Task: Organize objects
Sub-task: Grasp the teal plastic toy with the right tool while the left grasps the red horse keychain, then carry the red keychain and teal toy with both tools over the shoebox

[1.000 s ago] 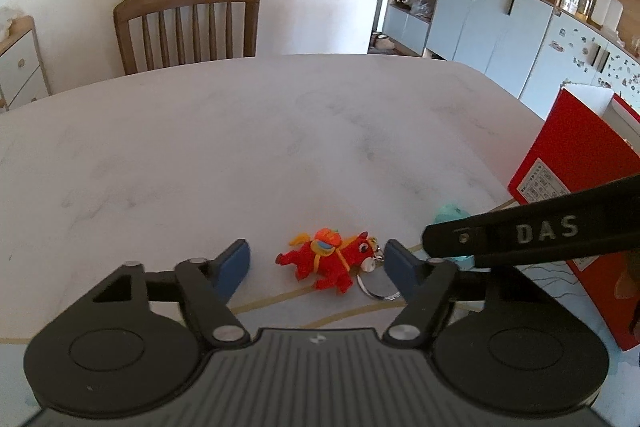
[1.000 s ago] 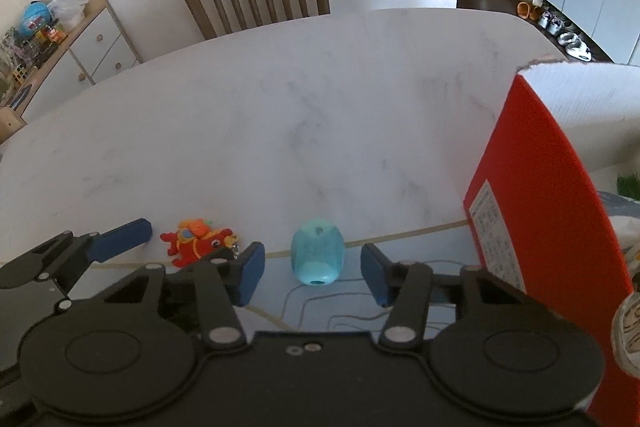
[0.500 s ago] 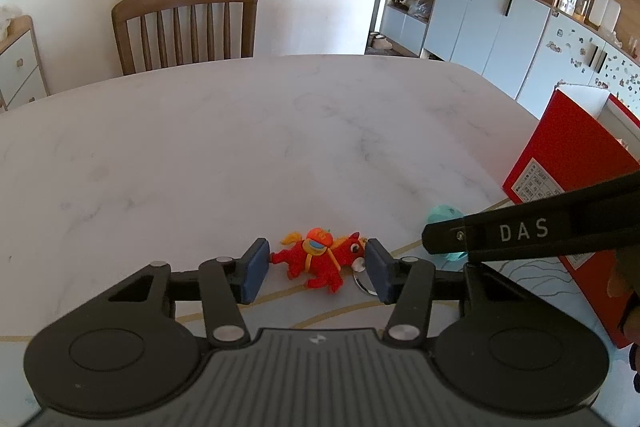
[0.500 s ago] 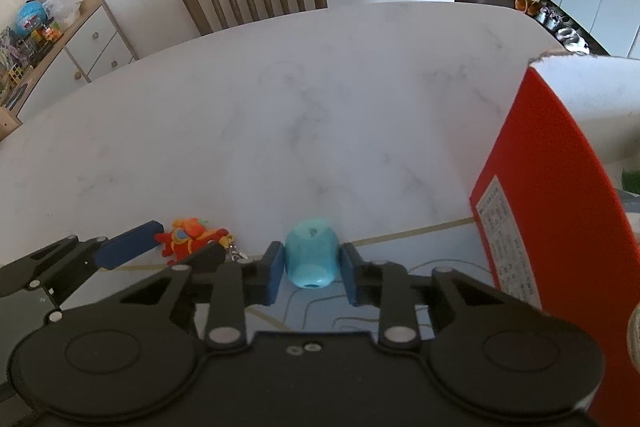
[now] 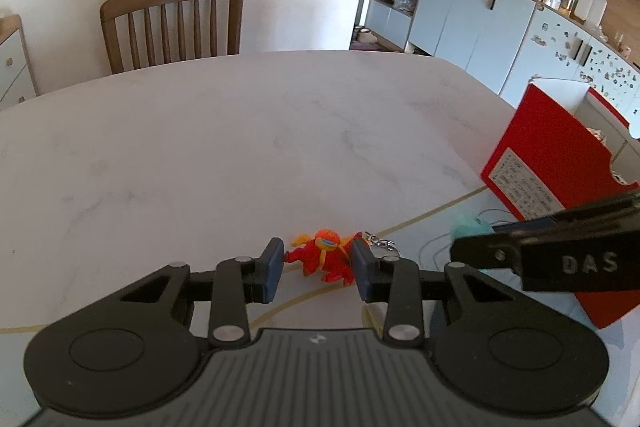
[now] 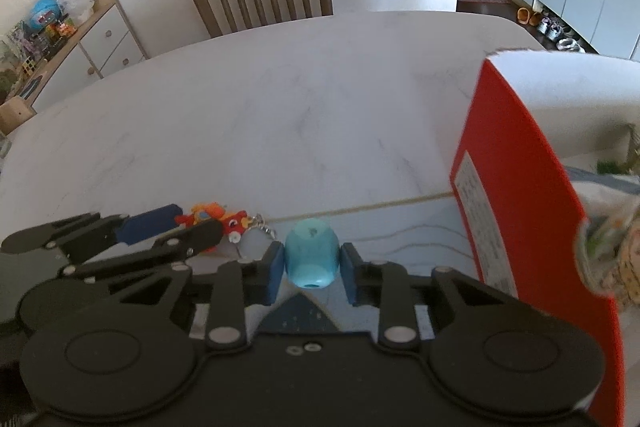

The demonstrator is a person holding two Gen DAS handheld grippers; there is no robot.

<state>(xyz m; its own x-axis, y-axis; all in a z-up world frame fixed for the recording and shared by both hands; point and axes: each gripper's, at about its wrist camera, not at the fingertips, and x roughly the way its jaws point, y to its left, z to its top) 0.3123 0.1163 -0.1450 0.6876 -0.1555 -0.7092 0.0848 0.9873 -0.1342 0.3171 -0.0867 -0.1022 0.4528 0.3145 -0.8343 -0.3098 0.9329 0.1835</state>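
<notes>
A small red and orange toy horse keychain (image 5: 324,259) lies on the white marble table (image 5: 240,147). My left gripper (image 5: 318,269) is shut on it, pads at its tail and head; its key ring sticks out to the right. The horse also shows in the right wrist view (image 6: 212,217). My right gripper (image 6: 312,267) is shut on a light blue rounded cube (image 6: 312,259) that rests on the table just right of the horse. The cube peeks out behind the right gripper in the left wrist view (image 5: 468,223).
A red open box (image 6: 532,211) stands close on the right, with a patterned object at its near corner. A wooden chair (image 5: 172,23) stands at the table's far side. Cabinets line the right wall, and a drawer unit stands at the left.
Both grippers closed from wide open: the left onto the toy horse, the right onto the blue cube. Both views lifted slightly.
</notes>
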